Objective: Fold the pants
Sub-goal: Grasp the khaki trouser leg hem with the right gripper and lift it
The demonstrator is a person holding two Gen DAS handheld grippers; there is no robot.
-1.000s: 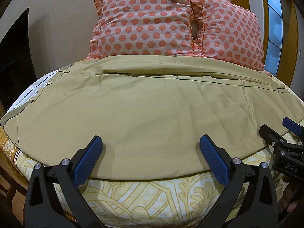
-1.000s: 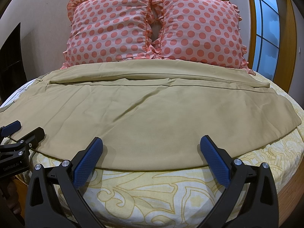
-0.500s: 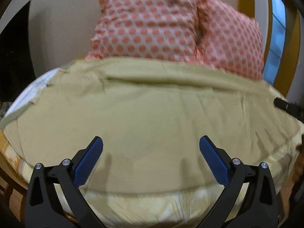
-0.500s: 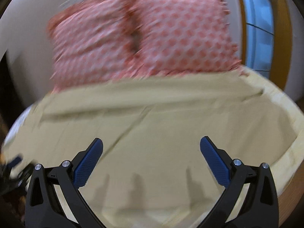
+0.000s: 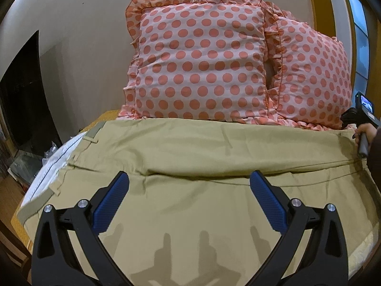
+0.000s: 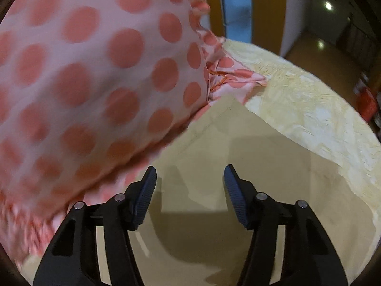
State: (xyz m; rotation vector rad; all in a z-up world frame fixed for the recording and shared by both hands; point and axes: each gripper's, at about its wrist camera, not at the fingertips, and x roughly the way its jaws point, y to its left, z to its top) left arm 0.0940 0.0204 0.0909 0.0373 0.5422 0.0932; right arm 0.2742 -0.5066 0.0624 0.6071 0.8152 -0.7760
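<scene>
Khaki pants [image 5: 190, 205] lie spread flat across the bed, waistband at the left with its white lining showing. My left gripper [image 5: 189, 188] is open and empty, just above the cloth near the seat. My right gripper [image 6: 190, 181] is open and empty, low over the far hem corner of a pant leg [image 6: 228, 128], right beside a pillow. In the left wrist view the right tool [image 5: 363, 116] shows at the far right edge, held by a hand.
Two pink pillows with orange dots [image 5: 202, 66] lean on the wall behind the pants; one fills the left of the right wrist view [image 6: 95, 83]. The yellow patterned bedsheet [image 6: 309, 109] runs to the bed's rounded edge. A dark floor lies beyond.
Both grippers have moved forward from the bed's near edge over the pants. The right one swung far to the right, up to the hem corner by the pillow, and its jaws have narrowed.
</scene>
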